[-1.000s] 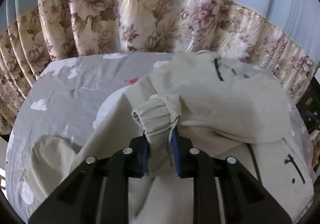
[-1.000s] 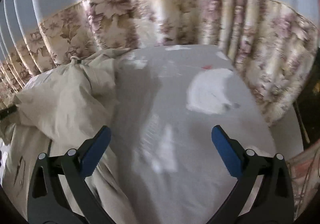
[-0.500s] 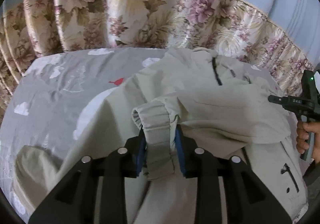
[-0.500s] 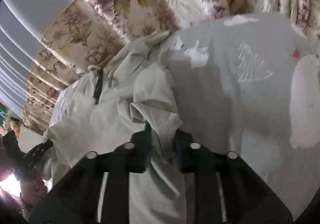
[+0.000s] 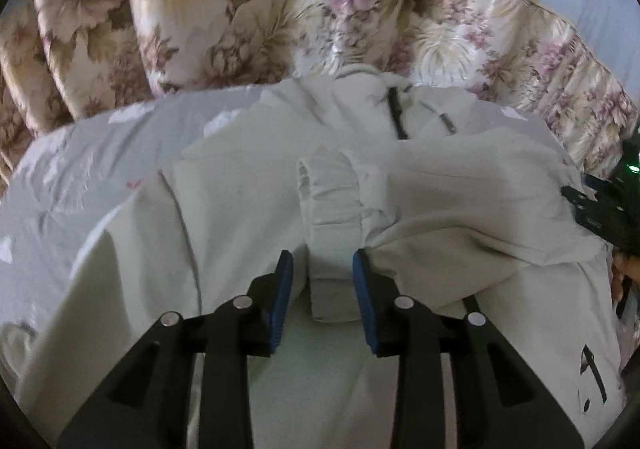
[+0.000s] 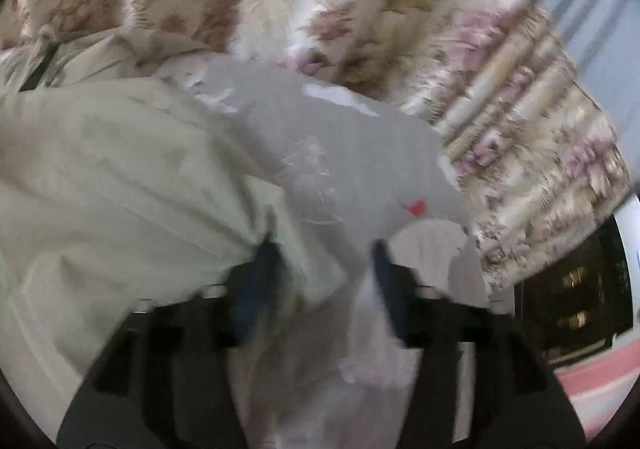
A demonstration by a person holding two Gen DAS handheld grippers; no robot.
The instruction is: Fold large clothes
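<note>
We see a bed with a grey printed sheet [image 5: 80,177]; a pale beige jacket [image 5: 460,201] lies spread directly on it, collar toward the floral curtain [image 5: 240,9] behind the bed.

Bedsheet [image 5: 80,169] — grey, printed with white clouds and a small red mark. Curtain [image 5: 240,9] behind it — floral hem in cream, tan and mauve, pale blue pleats above. Dark shelving [image 6: 576,297] at the right; pink-striped floor patch [image 6: 600,373] below.
</note>
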